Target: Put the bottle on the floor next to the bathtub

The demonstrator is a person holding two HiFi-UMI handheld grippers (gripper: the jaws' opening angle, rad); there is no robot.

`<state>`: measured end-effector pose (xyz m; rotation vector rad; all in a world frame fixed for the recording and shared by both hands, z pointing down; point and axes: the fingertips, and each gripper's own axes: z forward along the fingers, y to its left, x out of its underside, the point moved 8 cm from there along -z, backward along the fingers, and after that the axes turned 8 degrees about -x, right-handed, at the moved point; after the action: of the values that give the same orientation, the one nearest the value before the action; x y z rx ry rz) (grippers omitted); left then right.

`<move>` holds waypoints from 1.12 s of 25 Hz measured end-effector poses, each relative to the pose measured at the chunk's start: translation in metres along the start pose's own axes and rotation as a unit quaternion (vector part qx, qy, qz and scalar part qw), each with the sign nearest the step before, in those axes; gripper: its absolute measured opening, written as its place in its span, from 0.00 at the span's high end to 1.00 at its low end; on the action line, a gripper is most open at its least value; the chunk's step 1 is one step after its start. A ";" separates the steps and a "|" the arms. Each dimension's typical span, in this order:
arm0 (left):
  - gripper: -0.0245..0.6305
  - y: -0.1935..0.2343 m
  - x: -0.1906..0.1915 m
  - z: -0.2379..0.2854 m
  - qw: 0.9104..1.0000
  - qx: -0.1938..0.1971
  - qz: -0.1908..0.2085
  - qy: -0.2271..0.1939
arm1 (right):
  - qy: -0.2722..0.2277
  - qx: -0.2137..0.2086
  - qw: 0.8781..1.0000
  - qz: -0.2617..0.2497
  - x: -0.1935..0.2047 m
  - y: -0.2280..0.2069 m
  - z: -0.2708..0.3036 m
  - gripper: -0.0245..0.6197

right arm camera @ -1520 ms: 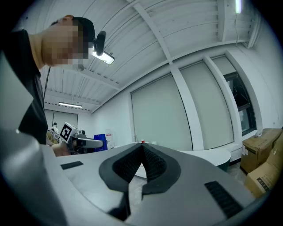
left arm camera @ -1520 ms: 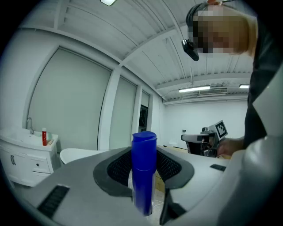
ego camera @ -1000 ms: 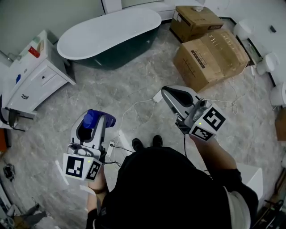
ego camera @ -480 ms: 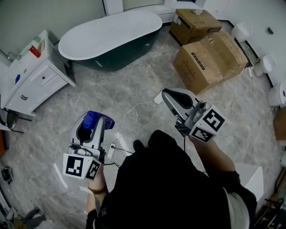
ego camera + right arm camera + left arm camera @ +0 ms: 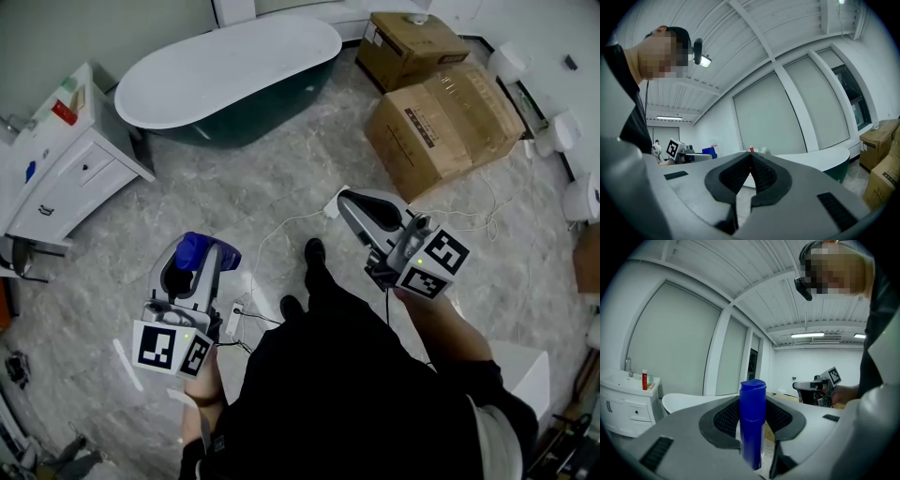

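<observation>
A blue bottle (image 5: 752, 427) stands upright between the jaws of my left gripper (image 5: 752, 416), which is shut on it. In the head view the left gripper (image 5: 192, 267) holds the bottle (image 5: 199, 251) over the marble floor, well short of the bathtub. The bathtub (image 5: 234, 75), white inside and dark green outside, stands at the top of the head view and shows pale behind the bottle in the left gripper view, bathtub (image 5: 682, 401). My right gripper (image 5: 361, 208) is held at the right, jaws shut with nothing between them, right gripper (image 5: 751, 157).
A white vanity cabinet (image 5: 61, 169) stands at the left. Two cardboard boxes (image 5: 441, 117) lie at the upper right. A white cable and power strip (image 5: 234, 317) run across the floor near the person's black shoes (image 5: 314, 253). White fixtures (image 5: 562, 131) line the right wall.
The person has stepped forward: one black shoe now shows further ahead on the floor. Both grippers keep their places in view, the bottle still held.
</observation>
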<state>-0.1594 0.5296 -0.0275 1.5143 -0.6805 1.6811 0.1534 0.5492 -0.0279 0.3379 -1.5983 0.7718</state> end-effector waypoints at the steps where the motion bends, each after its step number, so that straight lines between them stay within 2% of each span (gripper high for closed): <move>1: 0.72 0.002 -0.001 0.008 1.000 -0.001 0.000 0.002 | 0.001 -0.002 1.000 0.004 0.000 -0.008 0.003 0.92; 9: 0.72 0.021 -0.016 0.097 1.000 -0.010 -0.006 0.013 | 0.002 -0.016 1.000 0.015 -0.023 -0.100 0.034 0.92; 16: 0.72 0.022 -0.040 0.173 1.000 -0.030 -0.001 0.002 | 0.002 -0.050 0.999 0.023 -0.049 -0.186 0.059 0.92; 22: 0.72 0.033 -0.045 0.204 0.999 -0.049 -0.005 0.008 | 0.023 -0.082 0.996 0.028 -0.052 -0.225 0.092 0.92; 28: 0.72 0.072 -0.041 0.225 0.998 -0.068 -0.008 0.016 | 0.037 -0.091 0.994 0.041 -0.048 -0.246 0.135 0.92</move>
<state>-0.0878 0.3008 -0.0262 1.3908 -0.7490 1.6098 0.2116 0.2715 -0.0048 0.1115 -1.6067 0.6876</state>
